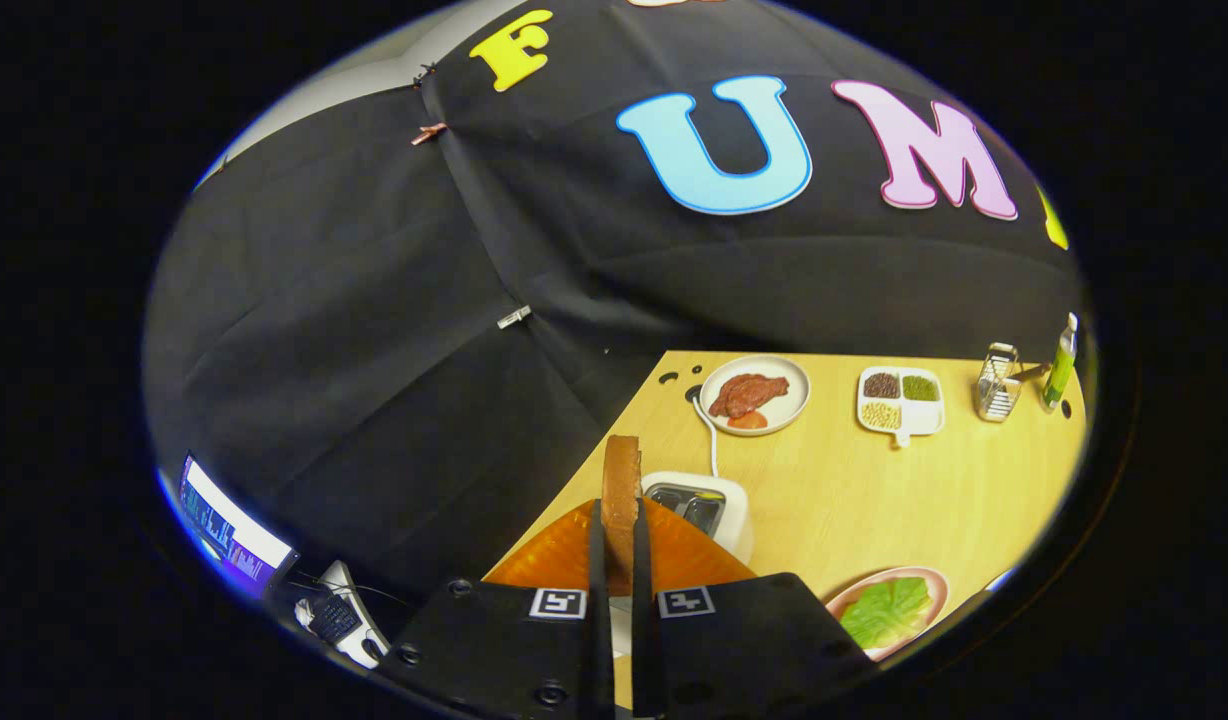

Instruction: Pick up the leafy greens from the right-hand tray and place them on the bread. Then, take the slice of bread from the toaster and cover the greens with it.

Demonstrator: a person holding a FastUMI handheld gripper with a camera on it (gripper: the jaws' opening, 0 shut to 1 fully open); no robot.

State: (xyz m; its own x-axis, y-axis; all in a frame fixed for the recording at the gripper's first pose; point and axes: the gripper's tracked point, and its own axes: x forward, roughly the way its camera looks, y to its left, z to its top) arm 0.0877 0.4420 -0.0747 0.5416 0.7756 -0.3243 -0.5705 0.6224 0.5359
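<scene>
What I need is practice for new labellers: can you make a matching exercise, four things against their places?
Things:
1. bread slice
2. toaster
3. leafy greens
4. meat

Places:
A. on the pink plate
B. clamped upright in the gripper
C. on the white plate near the wall
D. just beyond the gripper's fingers

Pairs: 1-B, 2-D, 3-A, 4-C

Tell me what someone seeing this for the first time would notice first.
The eye lands on the slice of bread standing on edge, pinched between the two fingers of the hand-held gripper and held above the white toaster and an orange plate. Next comes the leafy green on a pink plate to the right of the fingers, and beyond the toaster a white plate of meat on the wooden table.
</scene>
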